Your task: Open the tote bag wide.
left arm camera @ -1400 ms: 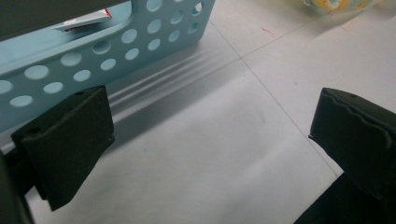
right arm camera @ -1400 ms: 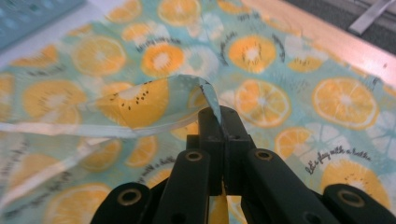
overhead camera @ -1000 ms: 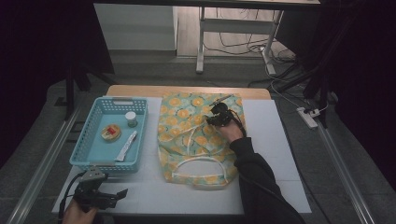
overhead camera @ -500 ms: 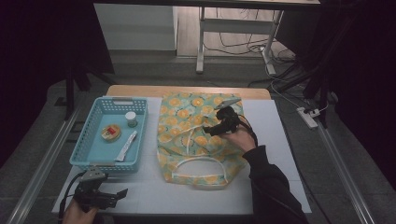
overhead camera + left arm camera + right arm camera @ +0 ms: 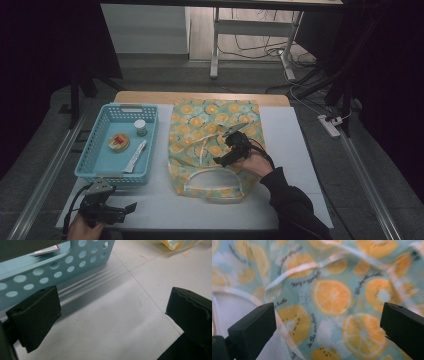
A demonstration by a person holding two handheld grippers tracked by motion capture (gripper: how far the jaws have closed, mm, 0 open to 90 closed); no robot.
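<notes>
right gripper (image 5: 223, 161) pulled back toward the tote bag (image 5: 210, 125) handle, jaws just opened, empty; left gripper (image 5: 122, 210) open, idle; risk: snagging the loose strap.

Your right gripper (image 5: 329, 322) has just been opening; its two black jaws stand wide apart with nothing pinched between them. Beyond them lies the bag (image 5: 332, 296), pale blue cloth printed with orange slices, its white handle strap (image 5: 294, 268) curving across, slightly blurred.
</notes>
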